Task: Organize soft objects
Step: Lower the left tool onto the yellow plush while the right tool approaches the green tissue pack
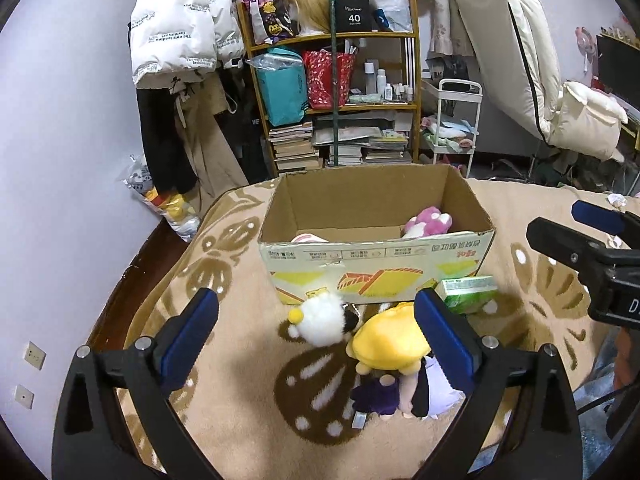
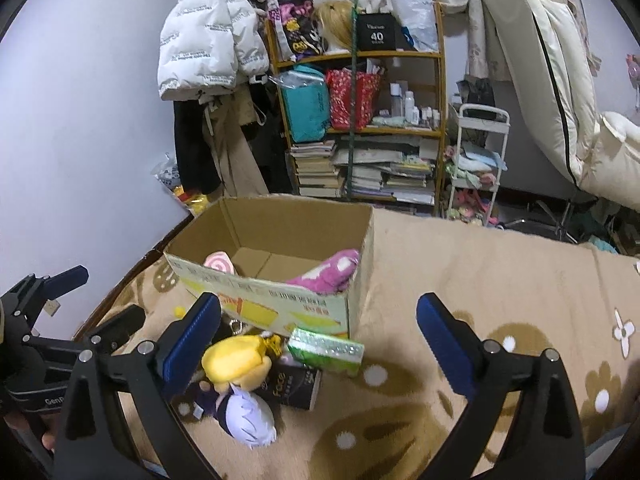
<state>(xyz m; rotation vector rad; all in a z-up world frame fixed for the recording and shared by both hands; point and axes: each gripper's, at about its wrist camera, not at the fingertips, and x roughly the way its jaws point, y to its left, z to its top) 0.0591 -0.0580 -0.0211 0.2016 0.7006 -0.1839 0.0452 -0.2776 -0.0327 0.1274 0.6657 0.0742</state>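
— Beige blanket [image 1: 248,364] with brown butterfly shapes, spread under everything. At far left?

— White puffer jacket [image 1: 180,20] hanging on the lilac wall, dark clothes below it. Further along, wooden shelf [image 1: 336,36] stacked with bags, bottles and books.

— And in the middle?

— Open cardboard box [image 1: 376,264], upright on the blanket. Inside, pink-and-white swirl plush [image 1: 306,238] at the left end, magenta plush [image 1: 428,222] with white spots against the right wall.

— In front of the box?

— White fluffy toy [image 1: 322,318] with a small yellow ball, just beside the box's front wall. Touching it on the right, yellow-hatted doll [image 1: 390,346] lying on the blanket, purple clothing lower down, pale lilac-haired doll [image 2: 248,416] pressed against it. Green tissue pack [image 1: 466,294] near the box's right front corner. Seen from the right wrist only: black carton [image 2: 298,386] under the tissue pack.

— Left gripper [image 1: 316,344]?

— Blue pads wide apart, empty, poised above the white toy and the yellow-hatted doll; right pad overlapping the doll's hat in view, contact impossible to judge.

— Right gripper [image 2: 318,344]?

— Also spread wide, holding nothing, above the tissue pack and bare blanket right of the box. Beyond it, white trolley [image 2: 480,152] and cream mattress [image 2: 540,60] leaning at far right.
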